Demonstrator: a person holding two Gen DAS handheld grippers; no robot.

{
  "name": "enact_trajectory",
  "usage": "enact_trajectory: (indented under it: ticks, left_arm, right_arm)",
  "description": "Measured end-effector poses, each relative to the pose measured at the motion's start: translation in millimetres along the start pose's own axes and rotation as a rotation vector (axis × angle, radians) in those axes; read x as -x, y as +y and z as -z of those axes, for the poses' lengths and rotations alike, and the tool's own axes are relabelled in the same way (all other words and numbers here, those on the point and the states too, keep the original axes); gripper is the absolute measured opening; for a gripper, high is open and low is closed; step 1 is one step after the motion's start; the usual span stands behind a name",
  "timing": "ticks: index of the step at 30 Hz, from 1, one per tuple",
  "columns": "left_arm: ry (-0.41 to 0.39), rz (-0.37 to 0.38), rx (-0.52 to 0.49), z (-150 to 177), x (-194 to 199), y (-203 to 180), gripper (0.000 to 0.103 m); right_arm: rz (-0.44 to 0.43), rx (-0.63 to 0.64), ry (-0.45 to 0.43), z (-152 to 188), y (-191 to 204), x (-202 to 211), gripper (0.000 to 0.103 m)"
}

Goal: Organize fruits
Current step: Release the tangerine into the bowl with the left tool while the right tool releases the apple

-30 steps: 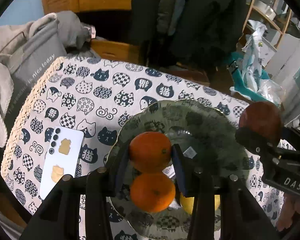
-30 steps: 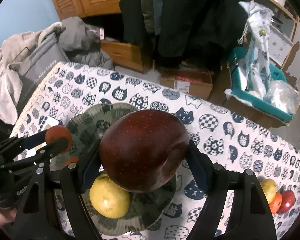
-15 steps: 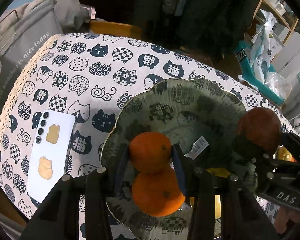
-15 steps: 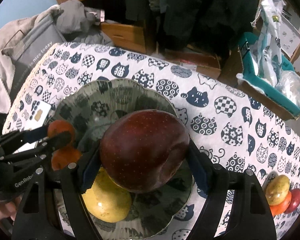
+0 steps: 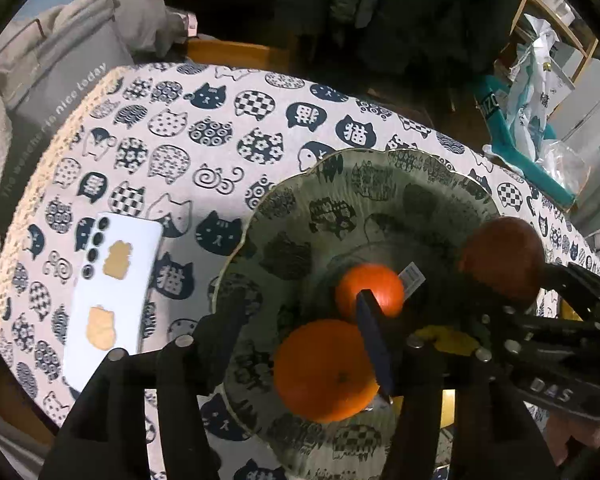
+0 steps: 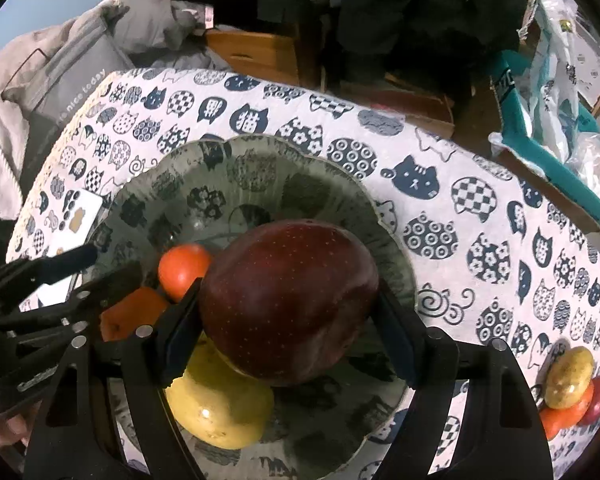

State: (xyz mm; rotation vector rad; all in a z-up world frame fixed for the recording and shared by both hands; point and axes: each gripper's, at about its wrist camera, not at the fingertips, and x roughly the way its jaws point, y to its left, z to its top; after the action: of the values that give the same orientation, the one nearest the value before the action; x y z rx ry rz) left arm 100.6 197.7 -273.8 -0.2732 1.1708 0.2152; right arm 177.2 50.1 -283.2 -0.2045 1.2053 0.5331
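right gripper (image 6: 288, 320): jaws clamped on dark red apple (image 6: 288, 300), held just above glass plate (image 6: 324, 184), not yet set down. left gripper (image 5: 296, 344): jaws have just been opening and stand apart; small orange (image 5: 370, 290) released, resting on the plate and touching the right finger only. large orange (image 5: 324, 370) and yellow fruit (image 6: 220, 404) already on the plate. judged: plate partly filled, apple placement pending. remaining: three fruits (image 6: 572, 384) in a loose cluster on the cat-print tablecloth (image 5: 204, 140), well apart from the plate. nearby: white phone (image 5: 112, 304) beside the plate rim; grey bag (image 5: 56, 92) beyond the table edge. obstruction: the crowded near side of the plate leaves little bare room under the apple.
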Motion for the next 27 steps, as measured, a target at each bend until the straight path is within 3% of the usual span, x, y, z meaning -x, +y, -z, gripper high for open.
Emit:
enact_trajectory:
  ticks: [15, 27]
  left_arm:
    - [-0.020, -0.033, 0.011, 8.1, 20.4, 15.0, 0.071]
    - [-0.069, -0.015, 0.025, 7.0, 46.4, 15.7, 0.075]
  right_arm:
    - [0.023, 0.008, 0.093, 6.3, 9.1, -26.8, 0.081]
    - [-0.001, -0.006, -0.028, -3.9, 10.3, 18.2, 0.085]
